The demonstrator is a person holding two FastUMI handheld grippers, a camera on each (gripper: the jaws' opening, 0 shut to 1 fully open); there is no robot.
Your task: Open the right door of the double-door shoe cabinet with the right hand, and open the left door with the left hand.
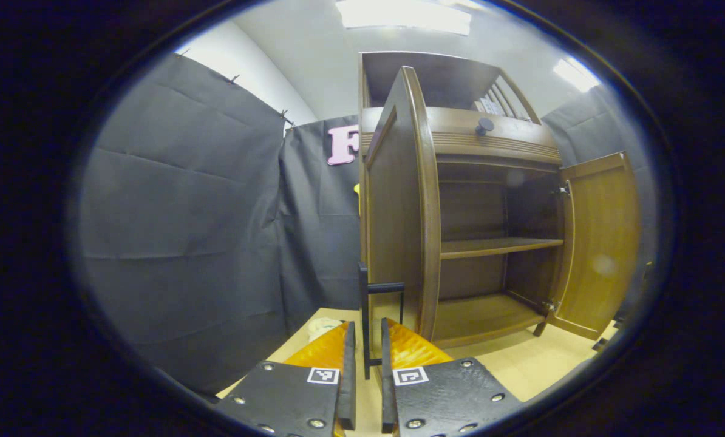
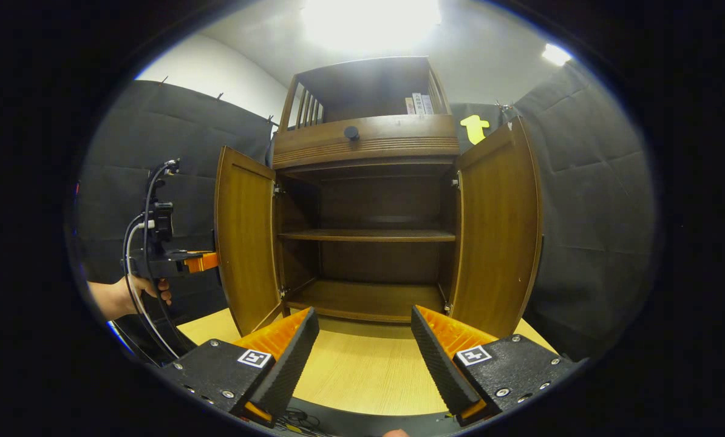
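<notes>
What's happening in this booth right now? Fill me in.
A person is opening a wooden shoe cabinet with a gripper in each hand. Both doors stand open: the right door swung wide, the left door too, showing bare shelves. The left gripper sits closed around the left door's black handle. The right gripper is open and holds nothing, hanging in front of the cabinet.

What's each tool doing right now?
Left tool: closed on the left door handle.
Right tool: open, holding nothing.
</notes>
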